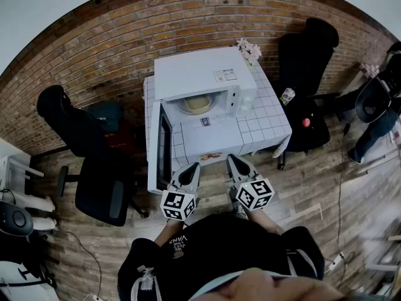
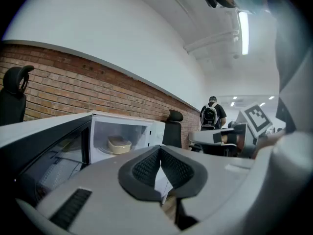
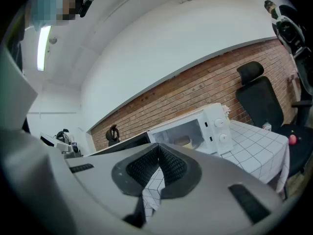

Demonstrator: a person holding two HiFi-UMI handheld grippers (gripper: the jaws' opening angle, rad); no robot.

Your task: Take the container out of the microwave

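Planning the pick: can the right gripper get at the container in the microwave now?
Probably yes. The microwave door stands swung open to the left, and no obstacle stands between the right gripper and the container. Its jaws are shut, so they must open first.

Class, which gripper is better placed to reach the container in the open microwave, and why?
Probably left: the left gripper lines up with the microwave opening and the container; the right gripper sits toward the dials.
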